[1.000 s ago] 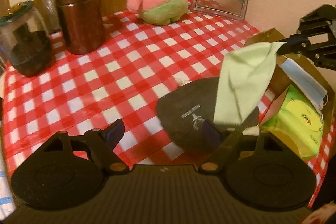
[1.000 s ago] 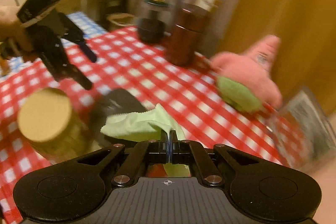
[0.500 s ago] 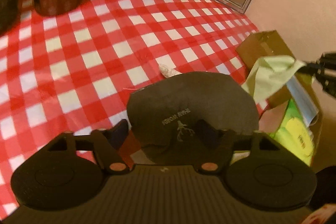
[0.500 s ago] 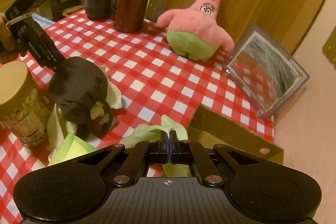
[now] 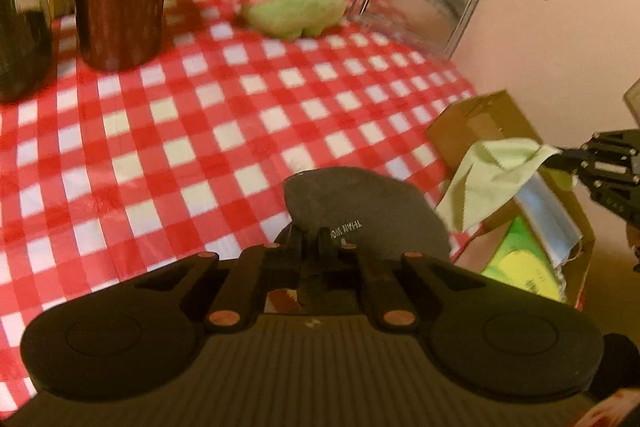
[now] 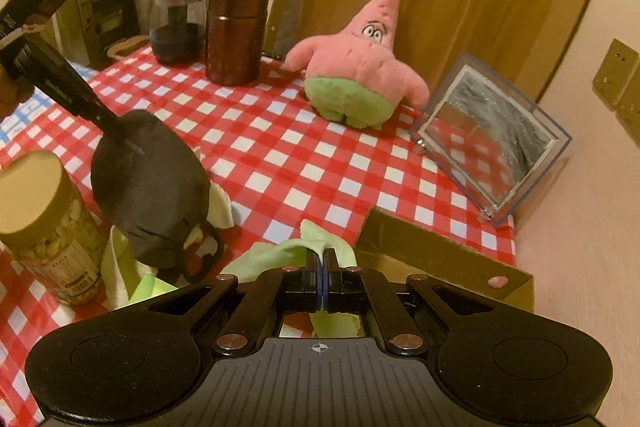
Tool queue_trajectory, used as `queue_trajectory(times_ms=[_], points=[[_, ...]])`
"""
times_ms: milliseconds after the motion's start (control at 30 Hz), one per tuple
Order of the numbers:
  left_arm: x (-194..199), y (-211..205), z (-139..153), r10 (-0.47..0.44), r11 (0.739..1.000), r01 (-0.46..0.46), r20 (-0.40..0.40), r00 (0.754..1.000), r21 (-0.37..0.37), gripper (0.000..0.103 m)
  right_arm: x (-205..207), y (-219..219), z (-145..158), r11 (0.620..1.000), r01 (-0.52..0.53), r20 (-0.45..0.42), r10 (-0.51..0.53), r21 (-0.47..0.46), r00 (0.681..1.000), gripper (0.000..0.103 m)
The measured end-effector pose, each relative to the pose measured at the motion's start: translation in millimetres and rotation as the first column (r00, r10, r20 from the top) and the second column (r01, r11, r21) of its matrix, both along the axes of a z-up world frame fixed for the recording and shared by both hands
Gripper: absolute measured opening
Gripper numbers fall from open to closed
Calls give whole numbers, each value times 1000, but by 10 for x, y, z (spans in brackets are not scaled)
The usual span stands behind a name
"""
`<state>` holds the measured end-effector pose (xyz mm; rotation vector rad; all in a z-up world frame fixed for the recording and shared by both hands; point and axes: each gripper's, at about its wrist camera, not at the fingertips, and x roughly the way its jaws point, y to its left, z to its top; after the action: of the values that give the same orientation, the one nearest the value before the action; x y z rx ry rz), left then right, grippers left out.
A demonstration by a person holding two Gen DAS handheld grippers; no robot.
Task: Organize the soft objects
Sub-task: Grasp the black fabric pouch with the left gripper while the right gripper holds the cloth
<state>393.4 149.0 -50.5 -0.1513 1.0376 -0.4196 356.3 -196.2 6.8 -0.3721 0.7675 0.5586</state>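
table: red check cloth [image 5: 168, 131]
left gripper [image 5: 310, 241]: jaws just closed, pinching black cap [image 5: 360, 211]
right gripper [image 6: 322, 259]: pinching green cloth [image 6: 280, 251]
box [image 5: 480, 123]: 3 o'clock of cap, right gripper nearer

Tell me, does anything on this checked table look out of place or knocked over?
Nothing looks spilled or broken. The oddest sight is the picture frame, which leans back by the table's corner near the cardboard box. The pink starfish plush sits upright, and both jars stand straight.
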Motion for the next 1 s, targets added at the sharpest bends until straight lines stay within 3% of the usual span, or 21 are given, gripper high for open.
queue_trajectory(times_ms=[367, 633, 1000], points=[[-209, -416, 874, 31, 1000, -31, 157, 987, -2, 5, -288, -285, 467, 994, 89, 51, -92, 66, 994, 1], [-445, -844, 1365, 40, 999, -37, 218, 975, -20, 5, -514, -602, 876, 982, 148, 95, -160, 120, 983, 1], [-558, -1795, 1647, -36, 997, 52, 254, 966, -54, 5, -752, -1246, 1060, 954, 256, 125, -276, 154, 953, 1]])
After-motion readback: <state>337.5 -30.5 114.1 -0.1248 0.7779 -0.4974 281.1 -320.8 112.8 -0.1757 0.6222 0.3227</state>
